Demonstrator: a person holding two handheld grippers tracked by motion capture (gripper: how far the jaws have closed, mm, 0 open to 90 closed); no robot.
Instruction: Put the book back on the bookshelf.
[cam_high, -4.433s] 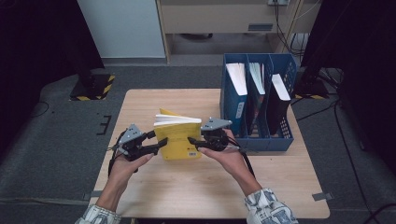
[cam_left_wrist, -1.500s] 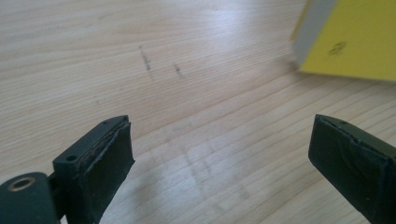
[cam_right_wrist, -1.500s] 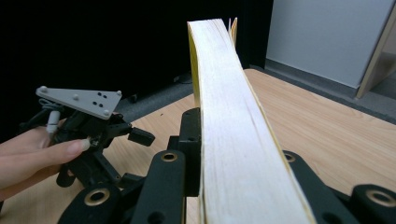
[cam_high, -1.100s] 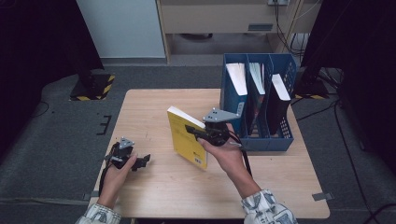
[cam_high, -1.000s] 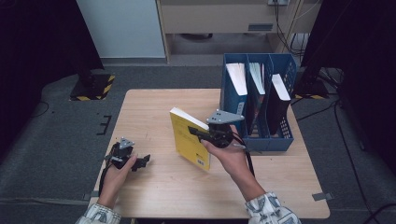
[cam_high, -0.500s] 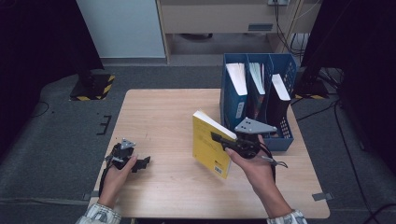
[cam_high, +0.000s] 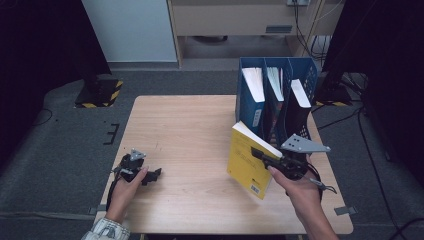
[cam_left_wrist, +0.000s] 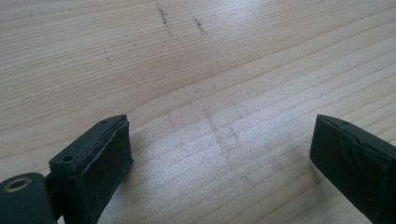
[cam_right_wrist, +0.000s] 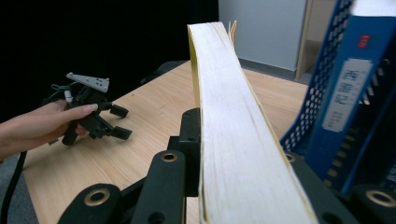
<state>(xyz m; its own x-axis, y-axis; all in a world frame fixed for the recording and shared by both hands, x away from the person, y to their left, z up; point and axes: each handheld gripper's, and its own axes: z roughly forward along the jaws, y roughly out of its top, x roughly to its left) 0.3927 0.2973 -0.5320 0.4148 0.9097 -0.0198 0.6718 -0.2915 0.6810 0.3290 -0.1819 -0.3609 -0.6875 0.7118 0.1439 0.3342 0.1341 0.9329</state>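
A yellow book stands nearly upright above the table, white page edge facing up and toward me. My right gripper is shut on its right edge, just in front of the blue file rack. At the front left my left gripper rests low over the bare wood, jaws wide open with nothing between them; its pads hover over the grain. In the right gripper view the left gripper lies far off in a hand.
The blue file rack holds several upright books and folders, one a blue-spined book. The wooden table spans the middle, with dark floor around it. A black-and-yellow striped block sits on the floor at the left.
The right gripper has carried the yellow book rightward, from table centre to in front of the rack. The left gripper let go of the book earlier and has stayed at the front left.
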